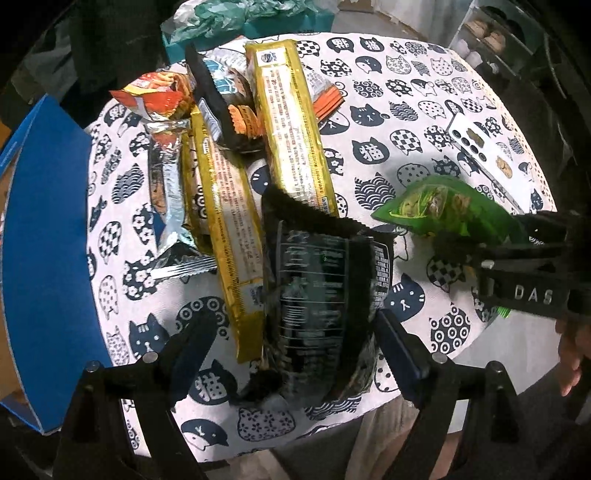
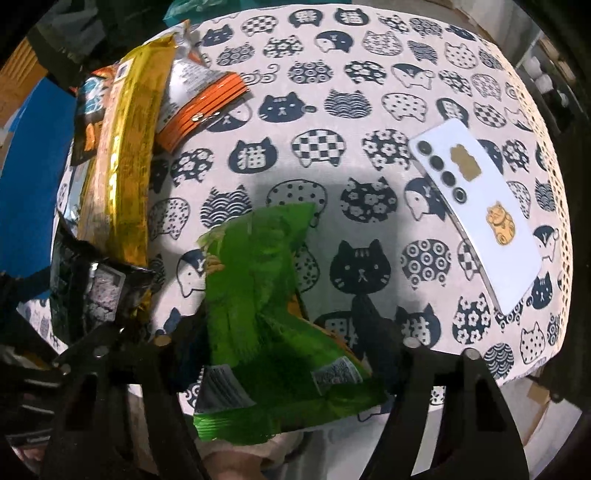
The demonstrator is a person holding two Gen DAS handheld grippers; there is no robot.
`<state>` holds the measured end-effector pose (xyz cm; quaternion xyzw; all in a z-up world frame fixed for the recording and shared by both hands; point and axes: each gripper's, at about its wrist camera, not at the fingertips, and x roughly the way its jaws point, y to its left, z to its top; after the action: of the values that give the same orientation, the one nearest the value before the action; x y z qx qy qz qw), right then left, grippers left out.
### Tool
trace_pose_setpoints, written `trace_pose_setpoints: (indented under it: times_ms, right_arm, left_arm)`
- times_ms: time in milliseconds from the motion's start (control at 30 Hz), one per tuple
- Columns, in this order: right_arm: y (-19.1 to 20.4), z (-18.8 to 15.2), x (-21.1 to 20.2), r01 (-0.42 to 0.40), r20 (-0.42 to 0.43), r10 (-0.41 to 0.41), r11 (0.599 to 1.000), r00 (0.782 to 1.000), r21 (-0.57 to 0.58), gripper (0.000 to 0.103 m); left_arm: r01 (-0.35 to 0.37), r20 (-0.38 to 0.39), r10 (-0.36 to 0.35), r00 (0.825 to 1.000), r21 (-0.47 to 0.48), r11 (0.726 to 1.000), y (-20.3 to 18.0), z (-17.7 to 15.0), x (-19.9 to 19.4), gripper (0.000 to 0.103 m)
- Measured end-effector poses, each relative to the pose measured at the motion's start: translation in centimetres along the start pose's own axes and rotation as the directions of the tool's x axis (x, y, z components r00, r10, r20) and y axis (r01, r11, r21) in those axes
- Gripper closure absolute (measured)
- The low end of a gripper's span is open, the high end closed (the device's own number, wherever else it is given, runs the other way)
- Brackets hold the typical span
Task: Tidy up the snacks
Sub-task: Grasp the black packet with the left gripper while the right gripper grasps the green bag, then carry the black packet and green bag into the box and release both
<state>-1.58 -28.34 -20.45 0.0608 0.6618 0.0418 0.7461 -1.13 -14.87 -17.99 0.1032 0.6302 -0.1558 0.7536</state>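
My left gripper (image 1: 291, 332) is open around a black snack bag (image 1: 317, 295) that lies on the cat-print table (image 1: 388, 96); its fingers stand apart on either side of the bag. My right gripper (image 2: 284, 325) is shut on a green snack bag (image 2: 266, 295) and holds it above the table; it also shows in the left wrist view (image 1: 447, 206). A pile of snacks lies at the left: two long gold packs (image 1: 291, 122) (image 1: 225, 218), a silver pack (image 1: 170, 192), a red-orange bag (image 1: 159, 96) and an orange-edged pack (image 2: 203, 110).
A white phone (image 2: 480, 206) with cat stickers lies at the table's right side. A blue box (image 1: 44, 258) stands at the left edge. A teal box with crumpled paper (image 1: 229, 18) sits behind the pile. Shelving stands at the far right.
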Motion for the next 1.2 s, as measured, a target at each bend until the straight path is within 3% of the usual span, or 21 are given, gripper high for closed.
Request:
trace_pose_setpoints:
  times_ms: [133,233,400,633,1000,1200]
  right_arm:
    - [0.7,-0.4,0.5,0.000,-0.017,-0.001,0.999,1.000,-0.039,0.043]
    - [1.8,-0.6,1.3,-0.005,-0.018,0.004,0.999,1.000,-0.053,0.050]
    - [2.2,-0.6,1.2,-0.004,0.004,0.004,0.998,1.000,-0.064,0.051]
    - [1.9,0.0,0.0,-0.019,0.036,0.021,0.999,0.999,-0.050,0.051]
    - [1.1,2.2,-3.6,-0.023,0.116,0.032,0.997,0.993,-0.076,0.052]
    - [2.7,2.5,-7.3,-0.013,0.201,0.035,0.994,0.979,-0.108,0.052]
  left_arm:
    - [0.025,0.004,-0.025,1.000,-0.009,1.000,0.2,0.0,0.5,0.013]
    - [0.047,0.013,-0.047,0.999,-0.002,0.999,0.0,0.0,0.5,0.020]
    - [0.016,0.042,-0.017,0.999,0.031,0.999,-0.3,-0.2,-0.3,0.043]
    - [0.032,0.052,-0.034,0.998,0.030,0.999,0.4,-0.6,-1.3,0.063]
    - [0.103,0.104,-0.101,0.989,-0.017,0.995,2.1,-1.2,-4.4,0.068]
    - [0.076,0.193,-0.068,0.979,-0.035,0.997,3.9,-0.3,-7.3,0.068]
